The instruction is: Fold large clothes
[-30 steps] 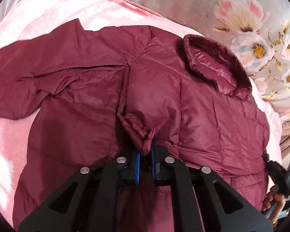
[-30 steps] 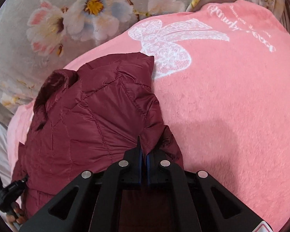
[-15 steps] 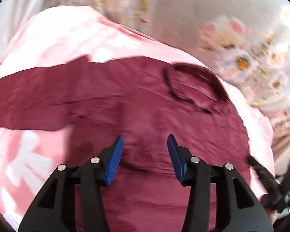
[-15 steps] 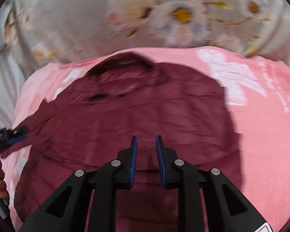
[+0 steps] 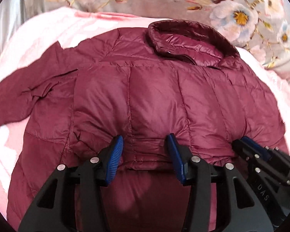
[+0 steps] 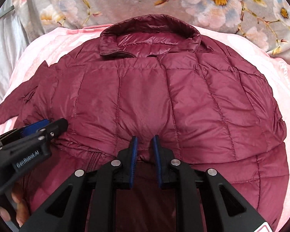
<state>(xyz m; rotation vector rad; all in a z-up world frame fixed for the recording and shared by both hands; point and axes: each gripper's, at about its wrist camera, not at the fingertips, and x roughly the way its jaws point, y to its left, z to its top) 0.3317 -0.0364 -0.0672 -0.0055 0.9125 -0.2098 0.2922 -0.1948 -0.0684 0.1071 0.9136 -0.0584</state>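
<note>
**Grippers parted over folded jacket**

Maroon quilted jacket [image 5: 154, 96] lies on a pink blanket [image 5: 38, 31], collar [image 6: 148, 31] toward the floral bedding [image 6: 125, 2], 1 sleeve [image 5: 15, 96] spread out to the left. Left gripper [image 5: 145, 147] stands wide open at the folded edge, gripping nothing. Right gripper [image 6: 145, 147] is narrowly open beside it, pads [image 6: 134, 150] clear of fabric.

A maroon quilted jacket [image 5: 154, 96] fills mid-frame on a pink blanket [image 5: 38, 31] with paler pink markings; along the top, grey bedding [image 6: 125, 2] printed with pink-white, yellow-centred flowers.
</note>
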